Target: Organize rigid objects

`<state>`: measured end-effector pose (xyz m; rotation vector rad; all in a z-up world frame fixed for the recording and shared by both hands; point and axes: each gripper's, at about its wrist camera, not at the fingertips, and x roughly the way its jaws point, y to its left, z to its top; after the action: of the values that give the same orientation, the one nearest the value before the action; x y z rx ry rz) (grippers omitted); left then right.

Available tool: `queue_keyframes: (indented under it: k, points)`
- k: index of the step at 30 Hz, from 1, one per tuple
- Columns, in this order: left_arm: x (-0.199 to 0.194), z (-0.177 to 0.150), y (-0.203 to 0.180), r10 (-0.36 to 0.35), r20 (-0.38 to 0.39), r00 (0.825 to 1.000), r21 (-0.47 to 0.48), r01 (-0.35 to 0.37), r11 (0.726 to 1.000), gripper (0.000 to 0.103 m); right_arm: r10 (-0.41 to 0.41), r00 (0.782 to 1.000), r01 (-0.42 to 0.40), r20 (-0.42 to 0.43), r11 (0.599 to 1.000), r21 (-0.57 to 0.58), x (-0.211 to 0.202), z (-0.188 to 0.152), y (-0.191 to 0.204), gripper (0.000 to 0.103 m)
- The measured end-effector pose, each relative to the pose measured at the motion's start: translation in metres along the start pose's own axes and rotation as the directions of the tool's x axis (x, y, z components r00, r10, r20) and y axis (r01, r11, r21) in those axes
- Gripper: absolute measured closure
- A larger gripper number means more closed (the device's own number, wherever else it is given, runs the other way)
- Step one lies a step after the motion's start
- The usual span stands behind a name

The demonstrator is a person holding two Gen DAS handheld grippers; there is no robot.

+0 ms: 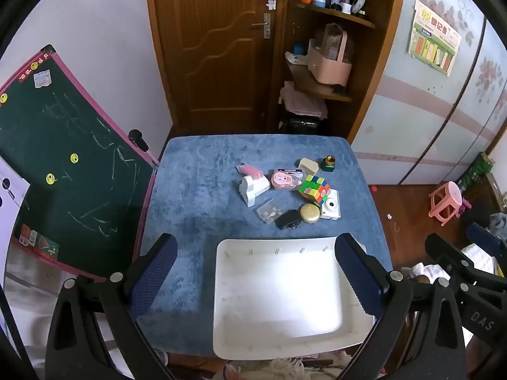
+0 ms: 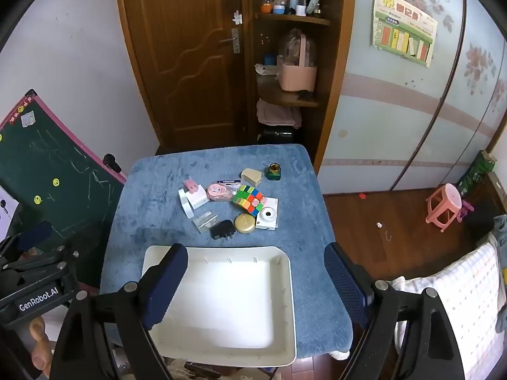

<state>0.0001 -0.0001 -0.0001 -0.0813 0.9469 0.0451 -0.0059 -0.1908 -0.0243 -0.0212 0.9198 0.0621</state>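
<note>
judging by the bare white tray (image 1: 279, 297) lying between and under both grippers' wide-open, empty jaws, nothing is sorted yet: the rubik's cube (image 1: 313, 189), gold tin (image 1: 310, 213), black plug (image 1: 288, 219) and other clutter sit beyond them on the desk (image 1: 190, 196).

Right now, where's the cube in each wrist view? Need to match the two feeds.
Left wrist: cube right of centre, on the blue cloth beyond the tray's far right corner, overlapping the white camera.
Right wrist: cube at centre, beyond the tray's far edge, left of the white camera.
Shared landmark: gold tin, just nearer than the cube in both.
</note>
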Motion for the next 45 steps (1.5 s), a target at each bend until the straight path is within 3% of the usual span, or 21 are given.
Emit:
queue_keyframes:
  k: [45]
  points:
    - [-0.006, 0.001, 0.000, -0.008, 0.026, 1.000, 0.006, 0.008, 1.000, 0.004, 0.008, 1.000, -0.008, -0.012, 1.000, -0.001, 0.010, 0.003, -0.001, 0.014]
